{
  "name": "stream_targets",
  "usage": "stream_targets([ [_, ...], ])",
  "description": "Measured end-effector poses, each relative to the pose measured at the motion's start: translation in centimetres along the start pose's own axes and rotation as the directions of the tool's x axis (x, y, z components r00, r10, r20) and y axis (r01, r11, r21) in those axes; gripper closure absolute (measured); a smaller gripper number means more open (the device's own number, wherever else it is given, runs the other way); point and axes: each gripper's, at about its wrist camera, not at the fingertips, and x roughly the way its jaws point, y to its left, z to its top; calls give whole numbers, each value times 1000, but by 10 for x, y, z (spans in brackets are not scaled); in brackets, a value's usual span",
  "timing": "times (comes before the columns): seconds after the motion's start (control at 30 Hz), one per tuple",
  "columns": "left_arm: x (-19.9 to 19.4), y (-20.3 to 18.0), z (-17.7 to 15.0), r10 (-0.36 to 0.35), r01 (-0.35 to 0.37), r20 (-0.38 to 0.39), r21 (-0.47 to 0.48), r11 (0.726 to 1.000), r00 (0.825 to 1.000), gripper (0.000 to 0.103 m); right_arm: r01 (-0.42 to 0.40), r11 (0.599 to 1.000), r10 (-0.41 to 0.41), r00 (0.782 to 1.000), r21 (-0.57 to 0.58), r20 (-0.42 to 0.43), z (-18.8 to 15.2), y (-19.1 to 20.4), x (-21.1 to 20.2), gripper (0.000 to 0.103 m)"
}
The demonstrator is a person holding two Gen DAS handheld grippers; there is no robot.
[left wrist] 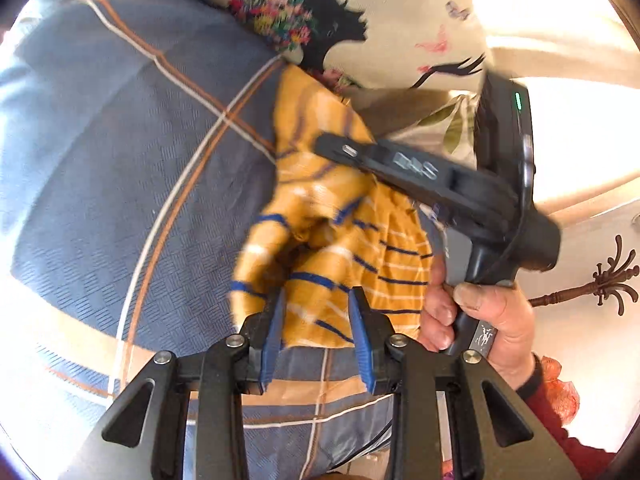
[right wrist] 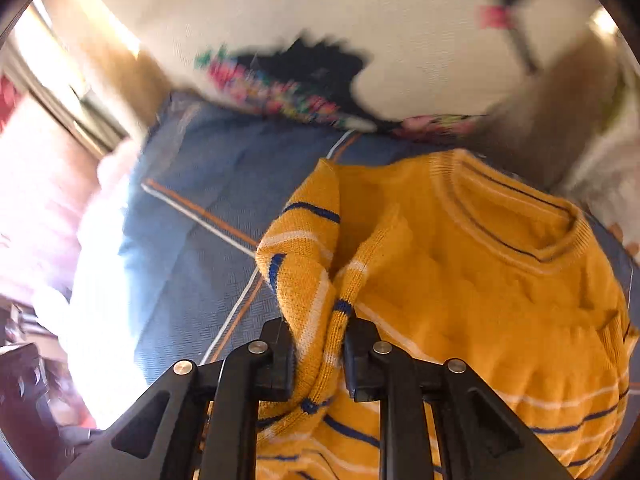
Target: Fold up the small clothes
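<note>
Here, through the left wrist view, my left gripper (left wrist: 316, 340) had its jaws released, pads apart — the yellow striped sweater (left wrist: 340, 240) lay just ahead on the blue bedspread (left wrist: 120, 140), its length running away from me. The right gripper (left wrist: 400, 168) reached across from the right, the hand (left wrist: 480, 312) gripping its handle. In the right wrist view, the right gripper's (right wrist: 318, 344) jaws were clenched on a bunched sleeve or edge — I judged that side nearer for the coming fold.
</note>
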Motion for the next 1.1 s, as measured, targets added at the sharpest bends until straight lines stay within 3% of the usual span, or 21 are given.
stream_targets([
  [0.13,-26,-16,-14,48,-48,70,-4,999,996,62,-62,994,52,992,86,113,-21,-56,-59,84],
  [0.27,-17,-39,-19,110,-113,71,34,993,991,60,-65,980,31,984,187,175,-46,-133,-103,84],
  [0.47,57,-105,-29,126,-124,1,193,973,992,60,-69,935,-10,975,349,220,-91,-235,-134,84],
  [0.6,126,-129,-39,152,-128,-89,228,965,984,60,-68,913,-10,982,401,190,-117,-282,-125,84],
  [0.77,170,-141,-59,264,-226,-118,260,939,957,52,-128,872,35,979,473,201,-142,-318,-111,69],
  [0.87,165,-147,-64,290,-255,-99,266,930,952,48,-155,863,57,975,481,213,-143,-325,-117,67],
  [1.0,145,-152,-71,270,-241,-88,254,937,959,48,-112,880,-13,966,461,259,-138,-322,-148,64],
  [1.03,140,-152,-75,261,-233,-85,251,940,962,48,-135,883,3,959,449,283,-135,-318,-157,63],
  [1.1,132,-150,-81,262,-235,-85,240,942,961,48,-254,877,109,932,409,345,-131,-306,-171,63],
])
